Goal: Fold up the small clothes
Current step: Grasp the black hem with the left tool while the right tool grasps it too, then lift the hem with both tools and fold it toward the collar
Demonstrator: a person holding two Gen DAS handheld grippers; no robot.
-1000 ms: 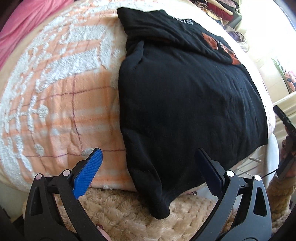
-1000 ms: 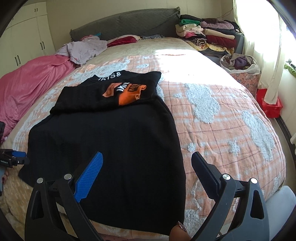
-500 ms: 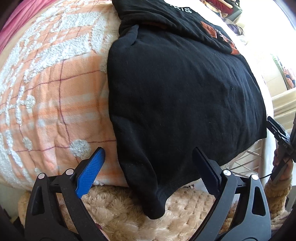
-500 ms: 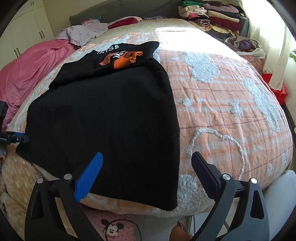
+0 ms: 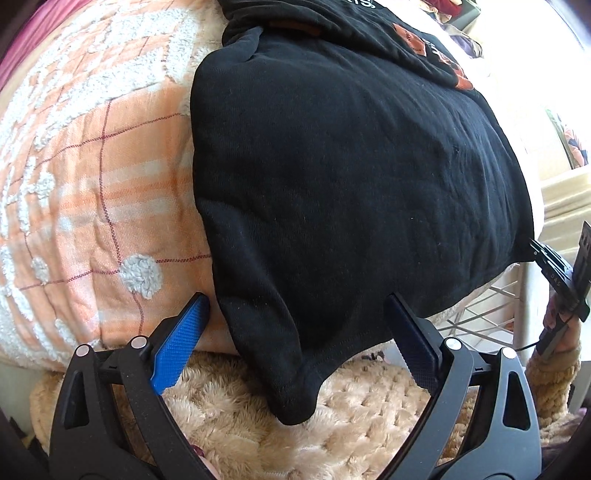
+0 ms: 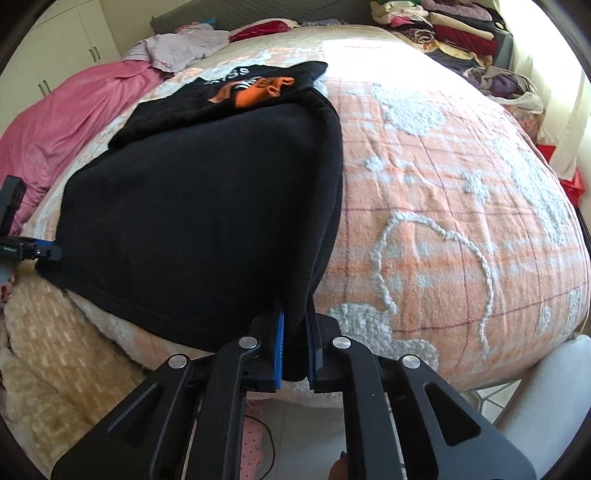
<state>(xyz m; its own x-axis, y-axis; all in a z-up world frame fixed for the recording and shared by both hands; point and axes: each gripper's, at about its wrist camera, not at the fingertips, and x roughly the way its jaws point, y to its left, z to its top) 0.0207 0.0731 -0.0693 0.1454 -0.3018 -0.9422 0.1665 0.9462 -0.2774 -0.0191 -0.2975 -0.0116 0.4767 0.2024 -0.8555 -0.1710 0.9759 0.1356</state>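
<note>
A black garment (image 5: 351, 177) with an orange print lies flat on the bed, its lower edge hanging over the near side. Its left bottom corner (image 5: 291, 398) droops between the fingers of my left gripper (image 5: 297, 328), which is open and a little short of it. My right gripper (image 6: 295, 332) is shut on the garment's right bottom corner (image 6: 295, 317). The garment also fills the right wrist view (image 6: 207, 206). The right gripper shows in the left wrist view (image 5: 550, 258) at the far right; the left gripper shows in the right wrist view (image 6: 33, 251) at the far left.
An orange checked bedspread (image 6: 461, 206) covers the bed. A beige fluffy blanket (image 5: 351, 424) hangs under the garment's edge. A pink blanket (image 6: 62, 125) lies at the left, folded clothes (image 6: 443, 29) at the far right corner, a bag (image 6: 517, 88) beside the bed.
Both grippers have moved in toward the garment's lower edge. The right gripper has shut on the right bottom corner. The left gripper stays open around the left corner.
</note>
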